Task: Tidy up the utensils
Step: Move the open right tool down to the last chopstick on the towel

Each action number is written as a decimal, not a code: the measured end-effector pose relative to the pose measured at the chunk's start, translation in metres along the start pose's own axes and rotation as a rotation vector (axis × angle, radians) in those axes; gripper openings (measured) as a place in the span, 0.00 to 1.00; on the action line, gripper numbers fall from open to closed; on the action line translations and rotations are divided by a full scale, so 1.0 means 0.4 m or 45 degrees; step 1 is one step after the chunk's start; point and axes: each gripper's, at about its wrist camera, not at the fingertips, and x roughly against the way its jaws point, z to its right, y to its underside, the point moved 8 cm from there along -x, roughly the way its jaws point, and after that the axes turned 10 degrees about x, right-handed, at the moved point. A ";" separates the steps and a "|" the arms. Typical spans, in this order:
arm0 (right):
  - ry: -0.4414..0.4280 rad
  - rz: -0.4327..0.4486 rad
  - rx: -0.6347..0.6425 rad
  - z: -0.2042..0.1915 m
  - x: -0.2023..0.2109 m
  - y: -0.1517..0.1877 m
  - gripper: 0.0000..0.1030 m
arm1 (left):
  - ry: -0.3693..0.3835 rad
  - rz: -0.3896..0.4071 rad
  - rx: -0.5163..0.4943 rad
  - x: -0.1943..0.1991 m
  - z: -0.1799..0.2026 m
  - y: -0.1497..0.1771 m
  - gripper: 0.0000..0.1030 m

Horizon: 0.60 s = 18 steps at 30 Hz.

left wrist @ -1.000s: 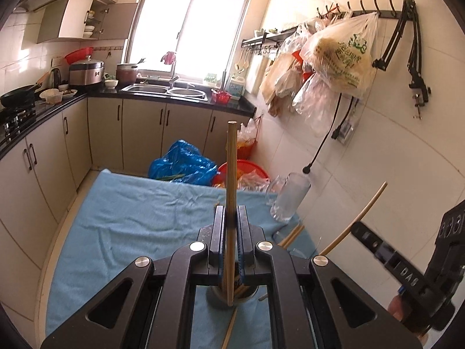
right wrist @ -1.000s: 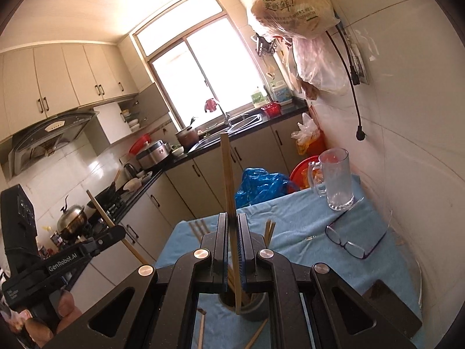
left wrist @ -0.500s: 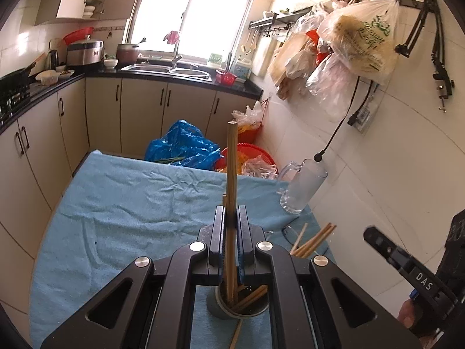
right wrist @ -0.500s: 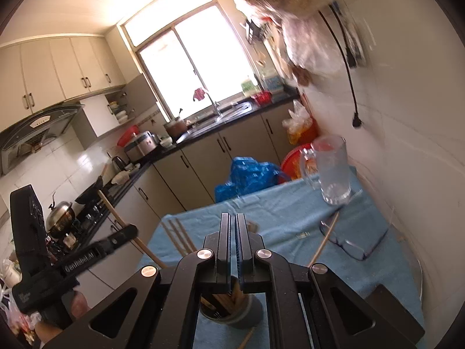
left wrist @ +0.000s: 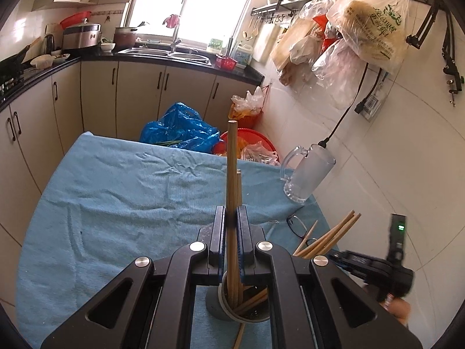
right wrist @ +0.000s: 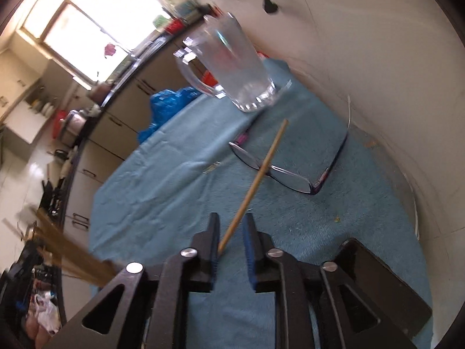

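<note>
My left gripper is shut on a wooden chopstick held upright, its lower end inside the grey holder cup. Several more chopsticks lean out of the cup to the right. In the right wrist view another chopstick lies on the blue cloth across a pair of glasses. My right gripper points down at it with its jaws opening. The stick's near end sits between the jaws beside the left pad, and the pads do not press on it.
A clear glass mug stands at the table's far right by the tiled wall. A dark flat slab lies near the right edge. Beyond the table are a blue bag and a red basin.
My right gripper lost its upright chopstick, then swung down and right to the stick on the glasses, and its jaws parted. My left gripper sank with its chopstick into the cup.
</note>
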 end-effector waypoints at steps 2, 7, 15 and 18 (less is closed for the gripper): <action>0.028 -0.021 -0.034 0.014 -0.038 -0.008 0.21 | 0.001 -0.005 0.001 -0.004 -0.005 0.001 0.06; 0.064 -0.037 -0.130 0.048 -0.104 -0.024 0.21 | 0.014 -0.013 -0.007 -0.011 -0.007 0.003 0.06; 0.120 -0.053 -0.170 0.063 -0.181 -0.049 0.21 | 0.029 -0.037 -0.006 -0.036 -0.015 0.007 0.06; 0.096 -0.053 -0.173 0.065 -0.198 -0.050 0.13 | 0.028 -0.042 -0.006 -0.044 -0.017 0.007 0.06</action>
